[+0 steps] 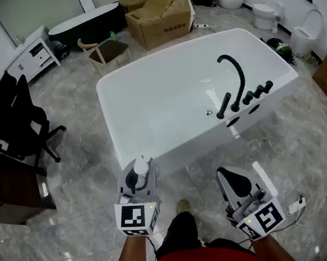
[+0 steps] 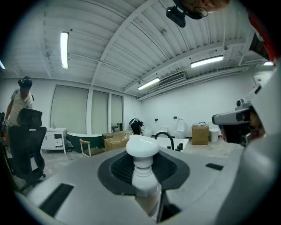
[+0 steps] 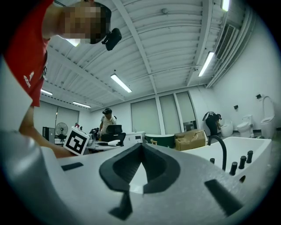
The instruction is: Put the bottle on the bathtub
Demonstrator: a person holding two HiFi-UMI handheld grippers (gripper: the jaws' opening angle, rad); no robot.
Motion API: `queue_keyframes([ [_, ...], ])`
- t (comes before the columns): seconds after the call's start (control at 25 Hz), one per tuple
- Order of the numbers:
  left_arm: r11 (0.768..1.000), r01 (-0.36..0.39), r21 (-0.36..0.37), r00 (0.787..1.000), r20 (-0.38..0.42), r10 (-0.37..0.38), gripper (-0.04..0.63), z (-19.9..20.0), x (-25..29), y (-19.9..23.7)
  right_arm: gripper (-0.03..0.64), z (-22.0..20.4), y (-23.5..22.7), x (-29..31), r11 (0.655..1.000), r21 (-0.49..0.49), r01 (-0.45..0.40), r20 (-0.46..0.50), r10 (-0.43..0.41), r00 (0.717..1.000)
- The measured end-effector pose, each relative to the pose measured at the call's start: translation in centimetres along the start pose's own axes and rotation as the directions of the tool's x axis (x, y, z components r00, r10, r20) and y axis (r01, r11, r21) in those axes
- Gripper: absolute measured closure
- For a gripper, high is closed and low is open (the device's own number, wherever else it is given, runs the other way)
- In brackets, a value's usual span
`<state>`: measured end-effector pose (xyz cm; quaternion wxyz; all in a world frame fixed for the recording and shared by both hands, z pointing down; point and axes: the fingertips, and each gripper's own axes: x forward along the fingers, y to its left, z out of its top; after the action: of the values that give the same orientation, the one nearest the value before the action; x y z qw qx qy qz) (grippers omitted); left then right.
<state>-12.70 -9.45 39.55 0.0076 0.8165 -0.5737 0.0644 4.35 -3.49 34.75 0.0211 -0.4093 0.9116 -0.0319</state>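
The white bathtub fills the middle of the head view, with a black curved faucet and knobs on its right rim. My left gripper hovers over the floor in front of the tub's near side, shut on a white bottle. In the left gripper view the bottle stands upright between the jaws, cap up, with the bathtub far behind it. My right gripper is held to the right at the same height, shut and holding nothing. Its jaws meet, and the bathtub lies beyond.
A cardboard box, a wooden chair and a dark tub stand behind the bathtub. A black office chair and a desk are at the left, toilets at the right. A person stands far left.
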Motion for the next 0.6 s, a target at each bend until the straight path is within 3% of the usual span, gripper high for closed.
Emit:
queue_keyframes([
  [0.12,1.000,0.021,0.014,1.000,-0.011,-0.021,0.505,-3.3,3.6,2.1,0.612,-1.2,-1.2,3.4,1.000,0.010,0.024,-0.030,-0.023,0.999],
  [0.32,0.999,0.034,-0.028,0.997,-0.071,-0.036,0.505,-8.1,8.6,5.1,0.612,-3.3,-3.0,8.2,0.999,0.007,0.053,-0.076,-0.053,0.996],
  [0.6,0.997,0.065,-0.039,0.986,-0.152,-0.070,0.505,-15.0,13.2,6.7,0.612,-6.3,-4.8,11.5,0.995,0.014,0.095,-0.143,-0.092,0.985],
])
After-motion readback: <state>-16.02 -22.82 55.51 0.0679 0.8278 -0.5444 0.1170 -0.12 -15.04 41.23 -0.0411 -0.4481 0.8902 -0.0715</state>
